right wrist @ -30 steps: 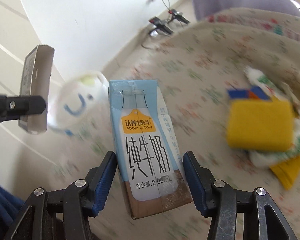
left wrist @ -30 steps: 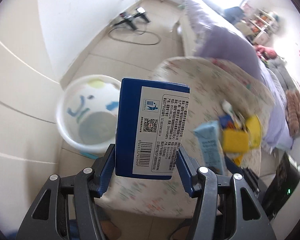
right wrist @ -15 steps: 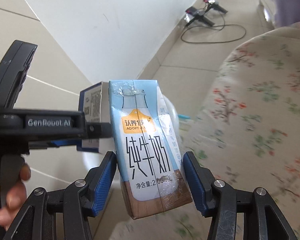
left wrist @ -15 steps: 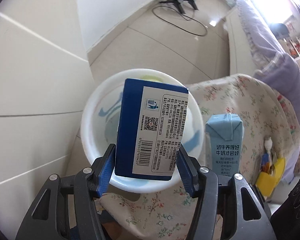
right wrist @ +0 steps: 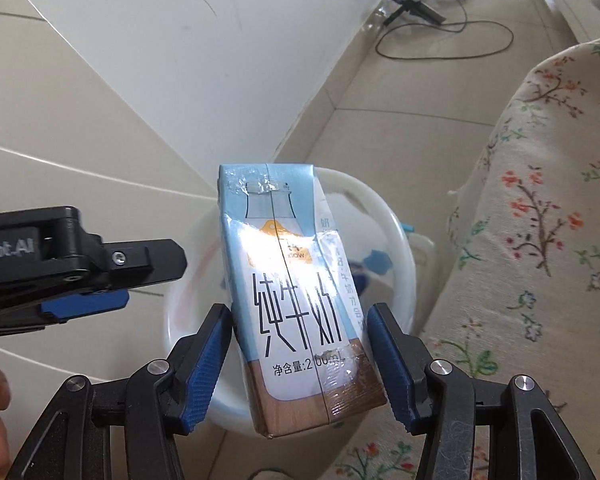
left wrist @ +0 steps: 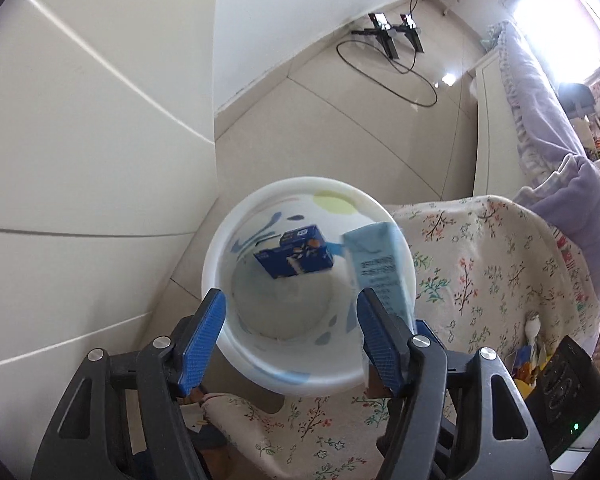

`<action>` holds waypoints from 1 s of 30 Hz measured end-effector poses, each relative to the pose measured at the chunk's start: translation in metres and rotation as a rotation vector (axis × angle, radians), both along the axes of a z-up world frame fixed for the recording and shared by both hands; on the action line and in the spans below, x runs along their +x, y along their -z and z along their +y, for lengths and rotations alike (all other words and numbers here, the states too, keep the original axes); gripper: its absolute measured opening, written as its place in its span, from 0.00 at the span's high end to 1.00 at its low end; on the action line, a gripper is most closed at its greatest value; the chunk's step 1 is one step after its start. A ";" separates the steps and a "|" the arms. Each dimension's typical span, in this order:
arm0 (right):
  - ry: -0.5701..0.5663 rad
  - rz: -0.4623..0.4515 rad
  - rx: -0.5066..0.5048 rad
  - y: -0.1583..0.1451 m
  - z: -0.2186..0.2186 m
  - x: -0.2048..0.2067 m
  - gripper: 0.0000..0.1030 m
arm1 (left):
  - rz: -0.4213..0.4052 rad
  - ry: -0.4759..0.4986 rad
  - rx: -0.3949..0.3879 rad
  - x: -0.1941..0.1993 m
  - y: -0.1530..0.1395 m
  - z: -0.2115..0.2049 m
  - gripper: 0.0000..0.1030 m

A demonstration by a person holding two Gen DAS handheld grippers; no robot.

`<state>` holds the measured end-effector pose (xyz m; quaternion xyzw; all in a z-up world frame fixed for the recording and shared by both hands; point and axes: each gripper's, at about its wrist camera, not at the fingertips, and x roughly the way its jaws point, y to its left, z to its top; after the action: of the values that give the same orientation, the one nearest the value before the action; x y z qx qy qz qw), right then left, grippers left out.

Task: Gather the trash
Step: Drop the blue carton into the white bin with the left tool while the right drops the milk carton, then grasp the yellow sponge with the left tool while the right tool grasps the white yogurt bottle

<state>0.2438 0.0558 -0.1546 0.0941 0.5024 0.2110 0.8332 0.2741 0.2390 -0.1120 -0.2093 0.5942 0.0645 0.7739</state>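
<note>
Your left gripper (left wrist: 290, 320) jaws are opening, now empty; the dark blue carton (left wrist: 294, 257) is inside the white bin (left wrist: 220, 248).

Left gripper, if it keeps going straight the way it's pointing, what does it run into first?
The left gripper, its jaws opening with nothing between them, points down into the white bin. Its inside likely comes first, perhaps the dark blue carton seen in there; depth is hard to judge.

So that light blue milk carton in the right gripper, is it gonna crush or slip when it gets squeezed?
The light blue milk carton probably gives a little: its upper front already looks creased. The glossy film wrap glares in the light, so it may be somewhat slippery, though the right gripper has ribbed blue pads at its flat sides. Likely light, if it is empty trash; that cannot be seen.
</note>
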 end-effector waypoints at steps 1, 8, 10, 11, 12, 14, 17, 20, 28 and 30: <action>0.006 -0.001 0.002 0.000 0.001 0.000 0.39 | -0.006 0.002 0.011 -0.001 -0.003 -0.001 0.31; 0.035 -0.011 0.015 -0.004 -0.007 -0.001 0.29 | -0.033 0.048 0.039 -0.002 -0.011 -0.017 0.31; 0.039 -0.015 0.017 -0.008 -0.017 -0.008 0.29 | -0.047 0.087 0.046 -0.002 -0.015 -0.031 0.31; 0.045 -0.025 0.011 -0.012 -0.023 -0.013 0.29 | -0.056 0.110 0.048 -0.002 -0.017 -0.039 0.31; 0.060 -0.044 -0.005 -0.018 -0.032 -0.020 0.29 | -0.066 0.138 0.051 -0.002 -0.019 -0.049 0.31; 0.093 -0.090 -0.046 -0.031 -0.054 -0.035 0.29 | -0.080 0.187 0.048 -0.002 -0.023 -0.067 0.31; 0.145 -0.170 -0.118 -0.059 -0.092 -0.061 0.27 | -0.106 0.277 0.021 -0.006 -0.028 -0.104 0.31; 0.223 -0.246 -0.168 -0.091 -0.138 -0.082 0.25 | -0.131 0.398 -0.019 -0.014 -0.032 -0.152 0.31; 0.457 -0.219 -0.263 -0.144 -0.277 -0.133 0.25 | -0.139 0.700 -0.088 -0.046 -0.027 -0.276 0.25; 0.538 -0.180 -0.193 -0.141 -0.317 -0.144 0.25 | -0.130 0.716 -0.122 -0.050 -0.021 -0.294 0.25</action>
<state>0.1000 -0.2608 -0.0140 0.1252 0.4012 -0.0588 0.9055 0.2246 -0.0549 -0.0908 -0.0375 0.5822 -0.2594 0.7696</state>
